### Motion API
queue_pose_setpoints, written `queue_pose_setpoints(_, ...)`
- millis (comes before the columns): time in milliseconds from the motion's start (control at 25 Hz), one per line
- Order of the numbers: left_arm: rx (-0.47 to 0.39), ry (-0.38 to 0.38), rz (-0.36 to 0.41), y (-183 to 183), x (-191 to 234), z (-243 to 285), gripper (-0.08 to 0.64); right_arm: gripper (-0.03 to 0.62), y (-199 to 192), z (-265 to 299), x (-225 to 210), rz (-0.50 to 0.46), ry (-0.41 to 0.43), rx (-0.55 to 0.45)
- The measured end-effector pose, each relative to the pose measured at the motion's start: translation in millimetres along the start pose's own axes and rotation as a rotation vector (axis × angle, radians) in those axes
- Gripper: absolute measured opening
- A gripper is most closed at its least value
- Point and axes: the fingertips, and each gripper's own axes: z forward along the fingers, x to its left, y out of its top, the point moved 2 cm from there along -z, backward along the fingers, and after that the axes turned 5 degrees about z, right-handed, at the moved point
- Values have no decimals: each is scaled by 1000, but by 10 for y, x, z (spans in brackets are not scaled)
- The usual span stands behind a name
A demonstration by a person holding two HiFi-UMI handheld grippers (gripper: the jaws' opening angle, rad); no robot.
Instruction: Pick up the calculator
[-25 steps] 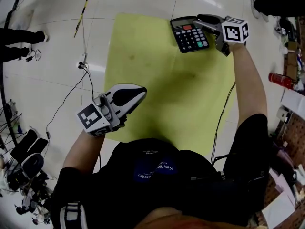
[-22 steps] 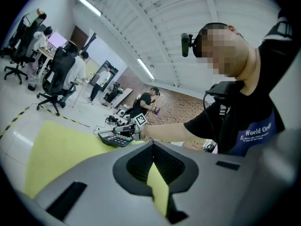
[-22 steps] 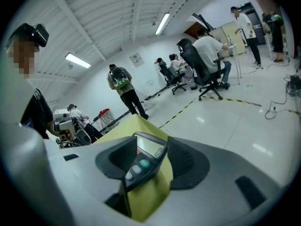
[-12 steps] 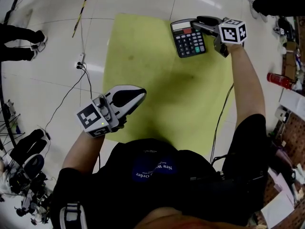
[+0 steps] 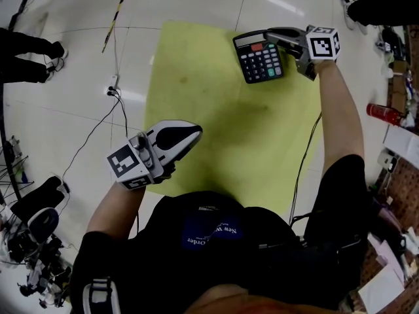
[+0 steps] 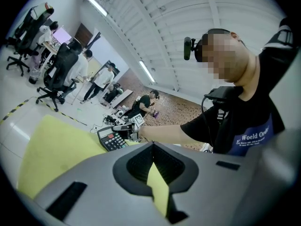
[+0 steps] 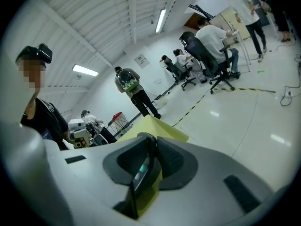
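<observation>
A black calculator (image 5: pixel 258 59) with a red key lies at the far right of the yellow mat (image 5: pixel 216 110). My right gripper (image 5: pixel 273 36) reaches over its far right corner. Its jaws have just been closing and now pinch the calculator's edge (image 7: pixel 140 172), which shows as a thin dark slab between the pads. My left gripper (image 5: pixel 188 133) hovers over the mat's near left edge, well apart from the calculator. It is shut and holds nothing; a sliver of mat shows below its tips (image 6: pixel 151 147). The left gripper view shows the calculator (image 6: pixel 112 138) held in the distance.
White cables (image 5: pixel 114 87) and a yellow-black striped tape (image 5: pixel 115 10) lie on the glossy floor left of the mat. A red can (image 5: pixel 386 111) and clutter sit at the right. A black cord (image 5: pixel 306 156) runs along the mat's right edge. People sit on office chairs (image 7: pixel 211 55) farther off.
The right gripper's jaws have come together on the calculator's edge, and the calculator has shifted and turned slightly on the mat. The left gripper has stayed put.
</observation>
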Motion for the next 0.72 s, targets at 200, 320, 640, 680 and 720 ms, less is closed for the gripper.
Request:
queue_pose_setpoints(200,-1,16,-7,-9,-85,-13,6,37,61,-183,237,36,88,-67)
queue_pose_setpoints(320,-13,18,0,5,-164,-51,6,37,98,-317,378,72,115,-160)
queue_pose_setpoints(640,-38,9,39,241,-323,-254,6,35,230,-578,867,107,76,-334)
queue_pose_setpoints(680,-41,8,50,284,-352,-287,6,35,250,-623,952,109,63,-352)
queue_pose_setpoints(720,-42,8,57,326,-381,-327,6,35,269,-667,1049,112,49,-372)
